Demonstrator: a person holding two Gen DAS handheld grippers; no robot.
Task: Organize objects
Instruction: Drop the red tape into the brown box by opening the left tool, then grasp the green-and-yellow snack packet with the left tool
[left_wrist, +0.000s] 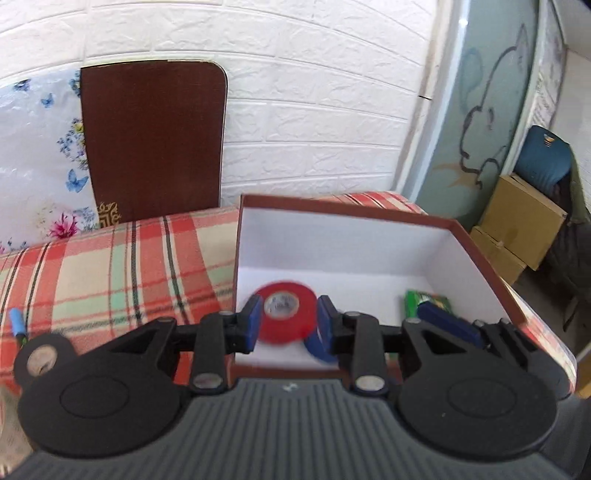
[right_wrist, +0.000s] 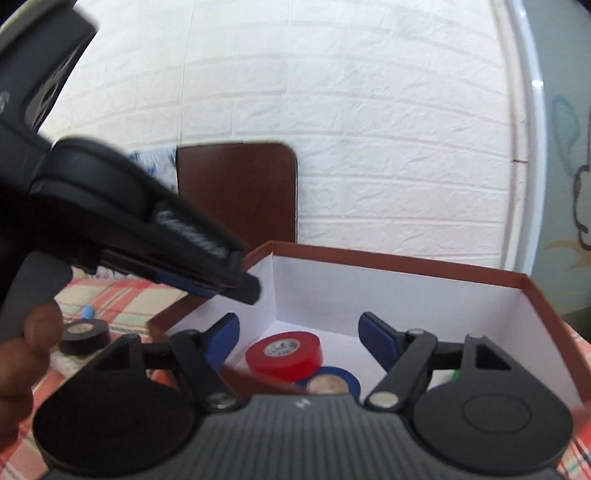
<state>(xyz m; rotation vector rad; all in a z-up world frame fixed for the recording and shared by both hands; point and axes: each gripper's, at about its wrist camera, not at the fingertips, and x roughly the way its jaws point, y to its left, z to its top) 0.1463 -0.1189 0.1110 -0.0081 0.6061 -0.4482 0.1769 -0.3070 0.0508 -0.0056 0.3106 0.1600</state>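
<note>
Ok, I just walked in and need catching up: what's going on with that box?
A person holding two grippers is packing a brown-rimmed white cardboard box. A red roll of tape lies inside, leaning on a blue roll of tape, near a green packet. The left gripper hovers above it, jaws open. The right gripper is open and empty. A black roll of tape sits outside on the plaid cloth.

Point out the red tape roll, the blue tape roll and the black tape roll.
Red roll of tape (right_wrist: 283, 355): right wrist view, on its outer red band.
Blue roll of tape (right_wrist: 351, 379): right wrist view, on its blue rim.
Black roll of tape (right_wrist: 85, 336): right wrist view, on its side wall.
</note>
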